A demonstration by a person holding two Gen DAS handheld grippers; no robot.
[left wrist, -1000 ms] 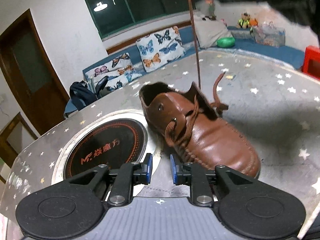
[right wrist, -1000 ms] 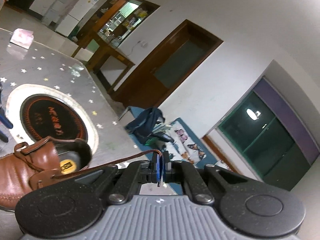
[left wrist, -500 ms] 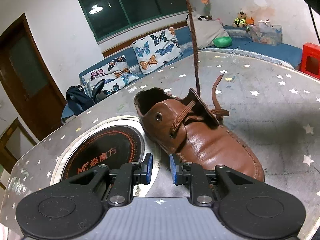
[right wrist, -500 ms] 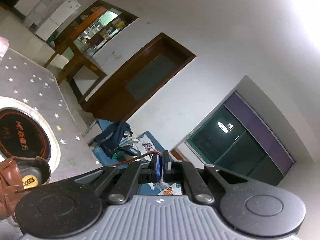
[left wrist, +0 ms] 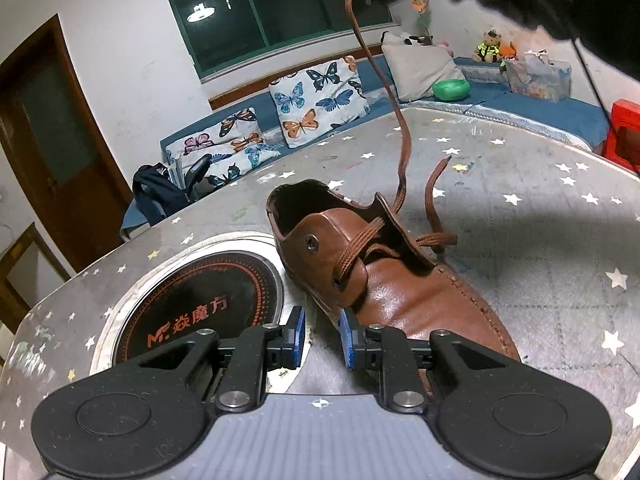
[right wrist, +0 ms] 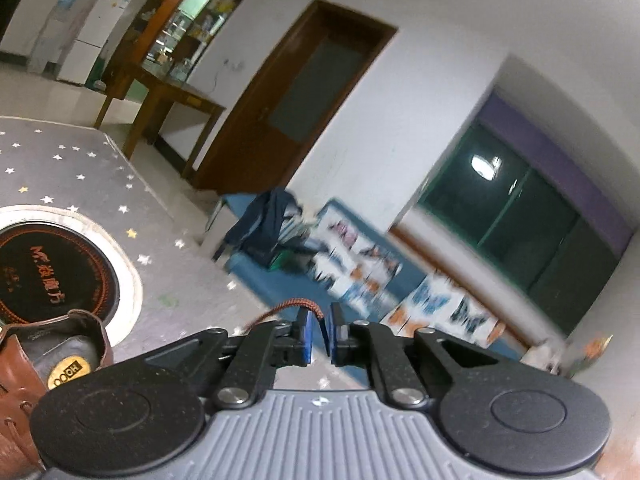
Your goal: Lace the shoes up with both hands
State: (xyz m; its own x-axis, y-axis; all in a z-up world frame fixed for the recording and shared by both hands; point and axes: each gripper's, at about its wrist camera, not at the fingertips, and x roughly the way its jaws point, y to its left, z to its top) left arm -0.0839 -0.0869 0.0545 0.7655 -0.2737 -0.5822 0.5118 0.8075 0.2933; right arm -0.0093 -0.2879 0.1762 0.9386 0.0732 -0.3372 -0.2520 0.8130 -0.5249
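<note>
Indoor artificial light fills both views, and the dark green-framed window point(left wrist: 280, 12) shows only night outside, with a round ceiling lamp reflected in its glass. In the left wrist view the picture is sharp. The glossy brown leather shoe point(left wrist: 404, 292) carries white highlights on its toe, and a broad soft shadow darkens the grey star-patterned tabletop point(left wrist: 540, 240) just right of that shoe. Fisheye bending curves the table edge and walls, and the corners go black. The right wrist view is dimmer and motion-blurred: the butterfly-print cushions point(right wrist: 368, 268) smear into streaks, while the black gripper body stays crisp.
</note>
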